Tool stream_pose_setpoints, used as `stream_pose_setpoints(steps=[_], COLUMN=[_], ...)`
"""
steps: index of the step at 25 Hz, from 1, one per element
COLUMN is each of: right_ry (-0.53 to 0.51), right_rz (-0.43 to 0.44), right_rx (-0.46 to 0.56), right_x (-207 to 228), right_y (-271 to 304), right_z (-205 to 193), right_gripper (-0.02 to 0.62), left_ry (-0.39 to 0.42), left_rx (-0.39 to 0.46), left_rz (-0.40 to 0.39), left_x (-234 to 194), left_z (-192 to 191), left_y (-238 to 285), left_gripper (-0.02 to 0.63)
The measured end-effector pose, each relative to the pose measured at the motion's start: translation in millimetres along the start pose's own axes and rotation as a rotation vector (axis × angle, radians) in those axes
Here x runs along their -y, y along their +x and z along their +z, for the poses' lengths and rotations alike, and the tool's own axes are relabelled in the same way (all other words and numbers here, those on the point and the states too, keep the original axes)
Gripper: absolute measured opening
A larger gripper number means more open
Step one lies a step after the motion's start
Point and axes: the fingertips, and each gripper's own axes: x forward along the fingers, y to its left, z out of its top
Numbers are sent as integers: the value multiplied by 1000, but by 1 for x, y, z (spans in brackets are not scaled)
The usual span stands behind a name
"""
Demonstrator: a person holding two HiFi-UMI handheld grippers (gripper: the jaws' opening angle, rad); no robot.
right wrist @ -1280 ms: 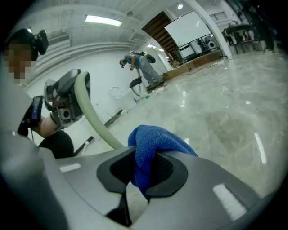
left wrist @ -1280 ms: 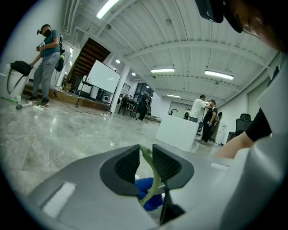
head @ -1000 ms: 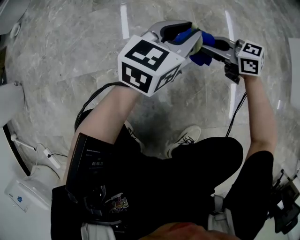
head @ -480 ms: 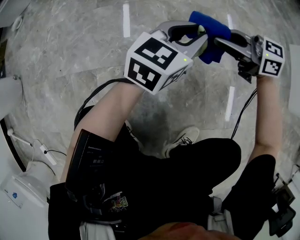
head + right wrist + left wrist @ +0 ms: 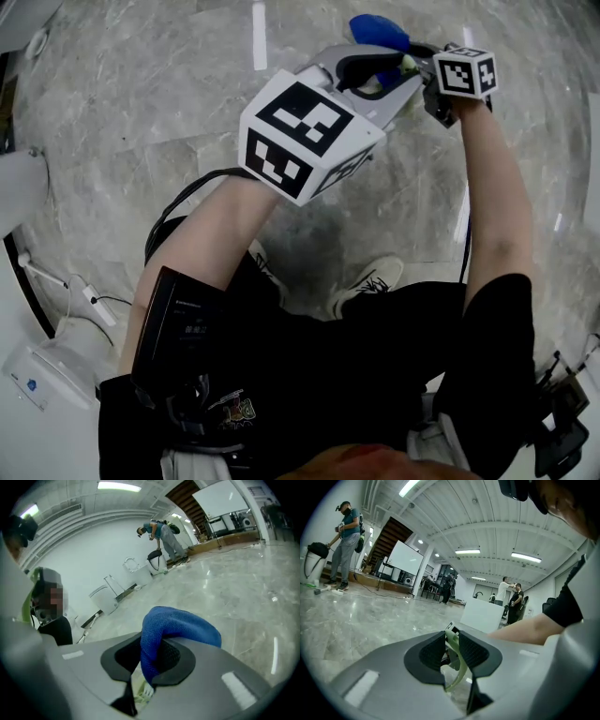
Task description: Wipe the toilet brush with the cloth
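Note:
My left gripper [image 5: 373, 77] is held out in front of me, shut on the pale green toilet brush [image 5: 457, 657]; its thin curved handle stands between the black pads [image 5: 429, 654]. My right gripper [image 5: 419, 54] comes in from the right, shut on the blue cloth [image 5: 379, 31], which bulges over the far side of the left jaws. In the right gripper view the cloth [image 5: 176, 626] folds down between the jaws of the right gripper [image 5: 149, 657], and white and green brush bristles [image 5: 142, 692] show just under it.
Grey marble floor lies below. A white toilet [image 5: 21, 192] and a white box [image 5: 36, 373] with a cable stand at the left. My shoes [image 5: 371, 276] are under the grippers. Other people [image 5: 345, 541] and a whiteboard [image 5: 403, 560] are far off.
The right gripper has swung up and leftwards with the blue cloth, from beside the left jaws to their far side. The left gripper has kept still with the brush.

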Motion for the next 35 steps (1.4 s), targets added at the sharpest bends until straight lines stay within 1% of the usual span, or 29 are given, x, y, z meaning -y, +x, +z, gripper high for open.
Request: stream_pose_setpoints(steps=[2, 3, 4, 6, 8, 10, 13, 15, 17, 19, 20, 22, 24, 26, 28, 29, 30, 31, 34, 35], right_ry=[3, -9, -26, -57, -73, -70, -35, -19, -39, -93, -124, -169, -191, -177, -128, -93, -48, 4, 168, 215], right_rz=[74, 93, 96, 70, -2, -117, -289, -362, -395, -400, -388, -316, -202, -86, 7, 33, 39, 26, -61, -85], right_rx=[-88, -139, -183, -243, -278, -292, -312, -351, -427, -543, -601, -685, -719, -690, -593, -525, -447, -362, -92, -20], right_x=[-8, -9, -9, -7, -1, 19, 57, 74, 81, 79, 72, 42, -5, -54, -95, -111, -121, -126, -118, -112], right_y=[29, 42, 53, 71, 76, 67, 30, -3, -32, -58, -70, -81, -73, -51, -17, 0, 16, 29, 52, 54], right_z=[-10, -18, -26, -39, -48, -56, -77, -105, -147, -201, -227, -270, -297, -305, -291, -277, -258, -235, -163, -144], right_gripper=[61, 61, 61, 61, 61, 61, 61, 60, 60, 60, 60, 60, 60, 60, 60, 60, 60, 60, 60, 60], left_ry=[-14, -18, -16, 2, 13, 9, 9, 17, 19, 17, 17, 17, 13, 10, 5, 3, 1, 1, 12, 12], left_rx=[8, 14, 15, 10, 7, 12, 19, 19, 20, 24, 25, 26, 24, 26, 22, 20, 20, 20, 12, 12], left_rz=[4, 5, 6, 4, -2, -8, -13, -17, -20, -23, -24, -29, -30, -25, -21, -20, -18, -15, -10, -8], left_x=[0, 0, 0, 1, 3, 2, 5, 8, 8, 6, 6, 5, 4, 3, 2, 1, 2, 2, 2, 2], left_z=[4, 6, 6, 4, 2, 3, 8, 11, 12, 10, 11, 10, 10, 9, 6, 4, 4, 5, 4, 4], left_y=[-2, -2, -1, -1, -1, -1, -1, 0, 1, 1, 2, 2, 2, 1, 2, 2, 1, 1, 1, 1], left_gripper=[112, 110, 110, 110, 112, 112, 112, 112, 112, 112, 112, 112, 112, 112, 112, 112, 112, 112, 112, 112])
